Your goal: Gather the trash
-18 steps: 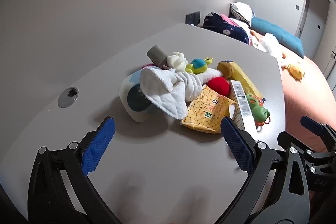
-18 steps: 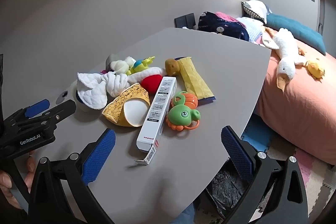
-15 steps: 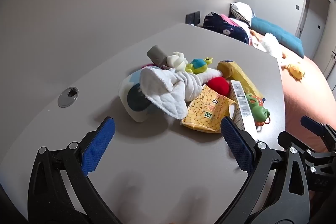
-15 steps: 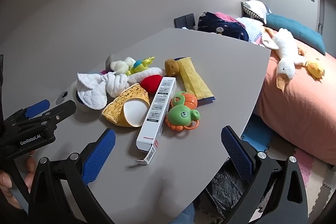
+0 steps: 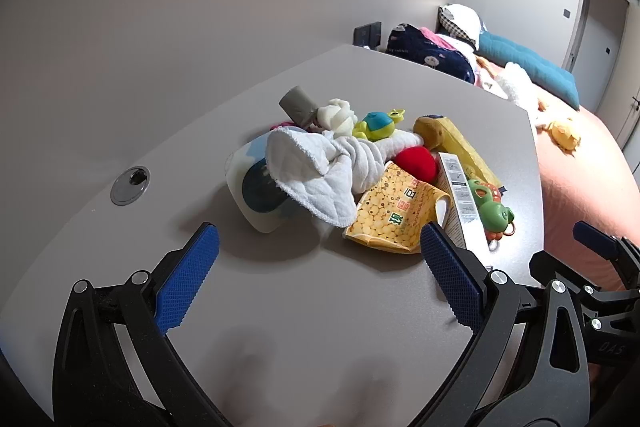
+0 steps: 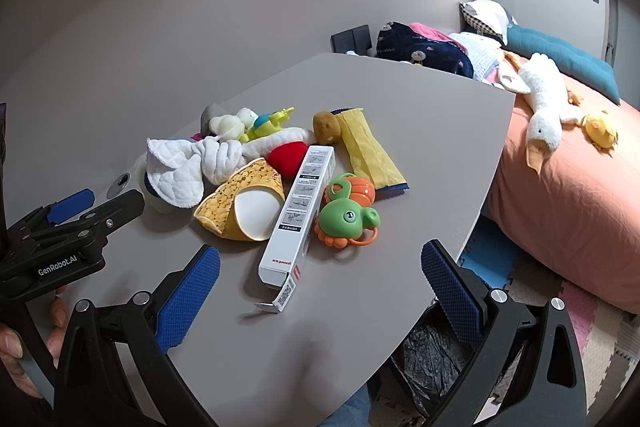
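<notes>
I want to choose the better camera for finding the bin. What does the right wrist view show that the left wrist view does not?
Only the right wrist view shows the bin with a black liner below the table edge, the foam floor mats, the white plush goose in full on the bed, and the box's open end flap.

Only the left wrist view shows the door at the far right.

Both show the grey table, the long white box, the yellow snack bag, the white cloth, the green toy, and both grippers, left gripper and right gripper, open and empty.
</notes>
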Available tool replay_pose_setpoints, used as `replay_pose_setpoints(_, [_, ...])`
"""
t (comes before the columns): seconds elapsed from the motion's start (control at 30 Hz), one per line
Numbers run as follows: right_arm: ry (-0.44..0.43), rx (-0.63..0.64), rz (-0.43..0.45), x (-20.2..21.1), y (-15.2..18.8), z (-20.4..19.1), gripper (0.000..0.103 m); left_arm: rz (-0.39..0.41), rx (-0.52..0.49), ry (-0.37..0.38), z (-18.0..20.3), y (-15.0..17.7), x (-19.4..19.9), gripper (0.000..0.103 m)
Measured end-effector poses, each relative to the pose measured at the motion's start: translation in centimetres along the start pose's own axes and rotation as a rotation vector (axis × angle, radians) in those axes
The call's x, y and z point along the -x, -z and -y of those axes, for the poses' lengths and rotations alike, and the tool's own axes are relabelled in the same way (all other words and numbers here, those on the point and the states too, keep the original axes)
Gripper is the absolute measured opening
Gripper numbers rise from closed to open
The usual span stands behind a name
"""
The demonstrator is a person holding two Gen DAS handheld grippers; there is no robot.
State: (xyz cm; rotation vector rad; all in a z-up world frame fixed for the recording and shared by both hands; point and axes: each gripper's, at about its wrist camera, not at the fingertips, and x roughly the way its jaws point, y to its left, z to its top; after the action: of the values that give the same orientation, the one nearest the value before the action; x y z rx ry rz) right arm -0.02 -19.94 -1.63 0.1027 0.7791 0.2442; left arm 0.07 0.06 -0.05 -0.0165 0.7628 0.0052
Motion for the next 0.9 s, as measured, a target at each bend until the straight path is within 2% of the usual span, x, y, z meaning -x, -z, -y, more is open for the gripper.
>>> replay_pose_setpoints(0.9, [-0.001, -0.001, -0.005, -0.06, 0.42, 0.36, 0.1, -0.004, -0.004, 0.001, 0.2, 0.15, -0.07, 0.097])
